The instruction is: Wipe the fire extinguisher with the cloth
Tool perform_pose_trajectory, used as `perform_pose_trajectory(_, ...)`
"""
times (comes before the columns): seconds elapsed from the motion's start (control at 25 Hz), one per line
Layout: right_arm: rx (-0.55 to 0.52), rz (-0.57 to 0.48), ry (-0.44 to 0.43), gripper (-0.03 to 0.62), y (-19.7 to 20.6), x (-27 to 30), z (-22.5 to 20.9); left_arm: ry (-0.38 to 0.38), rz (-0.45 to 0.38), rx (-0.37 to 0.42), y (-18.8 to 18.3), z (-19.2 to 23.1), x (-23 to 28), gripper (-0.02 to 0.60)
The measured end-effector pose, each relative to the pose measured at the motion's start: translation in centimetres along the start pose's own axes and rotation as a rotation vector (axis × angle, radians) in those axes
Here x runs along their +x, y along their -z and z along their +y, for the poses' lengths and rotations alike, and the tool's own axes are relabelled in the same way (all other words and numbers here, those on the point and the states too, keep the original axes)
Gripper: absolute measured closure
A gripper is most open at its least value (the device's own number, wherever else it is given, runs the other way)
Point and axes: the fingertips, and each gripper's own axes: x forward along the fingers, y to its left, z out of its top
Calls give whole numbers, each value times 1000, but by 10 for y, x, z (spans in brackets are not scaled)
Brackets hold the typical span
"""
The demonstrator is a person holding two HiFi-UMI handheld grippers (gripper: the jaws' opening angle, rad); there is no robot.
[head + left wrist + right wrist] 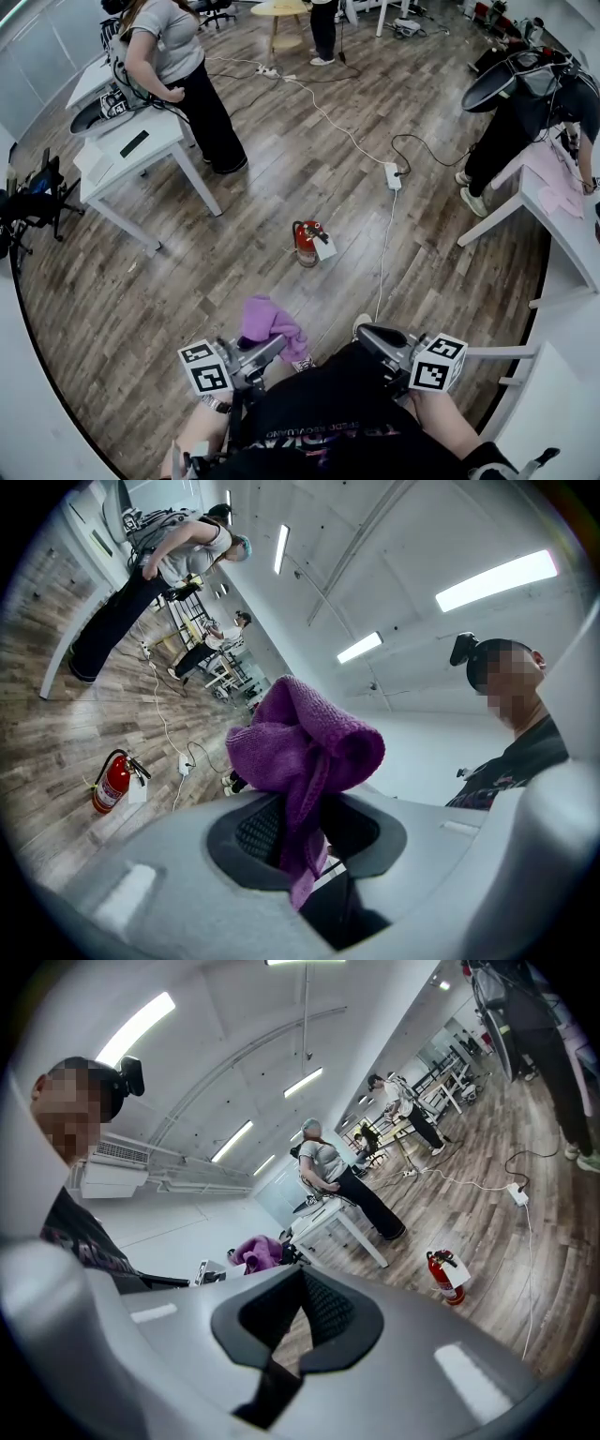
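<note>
A small red fire extinguisher (pixel 307 242) stands upright on the wood floor, a white tag hanging at its side. It also shows at the lower left of the left gripper view as the extinguisher (pixel 112 782), and at the right of the right gripper view as the extinguisher (pixel 447 1277). My left gripper (pixel 272 349) is shut on a bunched purple cloth (pixel 270 323), which bulges above the jaws as the cloth (pixel 305 747). My right gripper (pixel 370 339) is shut with nothing in it, seen closed in its own view (pixel 298 1312). Both grippers are held close to my body, well short of the extinguisher.
A white power strip (pixel 393 175) and its cables lie on the floor beyond the extinguisher. A white table (pixel 141 155) with a person beside it stands at the left. Another white table (pixel 562 225) is at the right, where a person (pixel 525 103) bends over.
</note>
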Motion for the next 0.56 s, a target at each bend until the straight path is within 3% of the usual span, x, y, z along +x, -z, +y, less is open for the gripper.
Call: perform_pose_trajectory(0.56, -29, 23, -16, 592, 2, 11, 0, -4, -15, -9, -3, 6, -4, 485)
